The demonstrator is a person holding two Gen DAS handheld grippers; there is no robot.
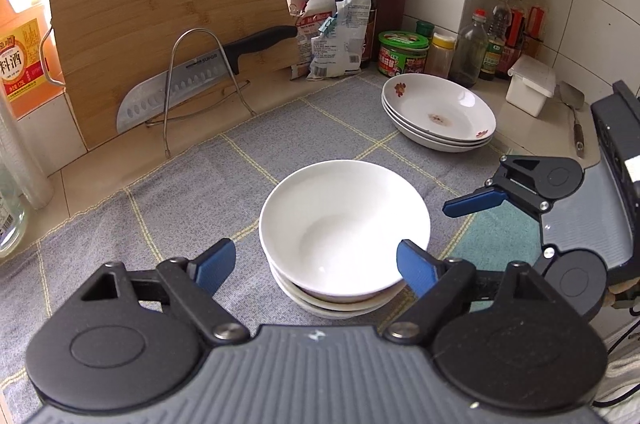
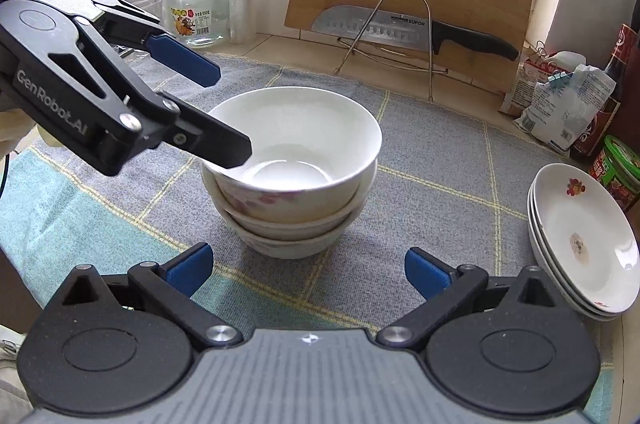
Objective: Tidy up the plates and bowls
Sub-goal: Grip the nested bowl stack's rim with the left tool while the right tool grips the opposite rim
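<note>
Nesting empty bowls [image 2: 294, 167], stacked plates [image 2: 588, 244] beside, left tongs [image 1: 316, 264] and right tongs [image 2: 308, 270] apart.

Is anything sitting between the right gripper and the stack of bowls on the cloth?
Nothing visible lies between them: only bare cloth separates the open right gripper from the stack of bowls. The left gripper, also open, comes in from the far left side, one finger over the top bowl's rim.

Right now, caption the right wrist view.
Both grippers open beside stacked bowls on a checked cloth; plates stacked right.
</note>
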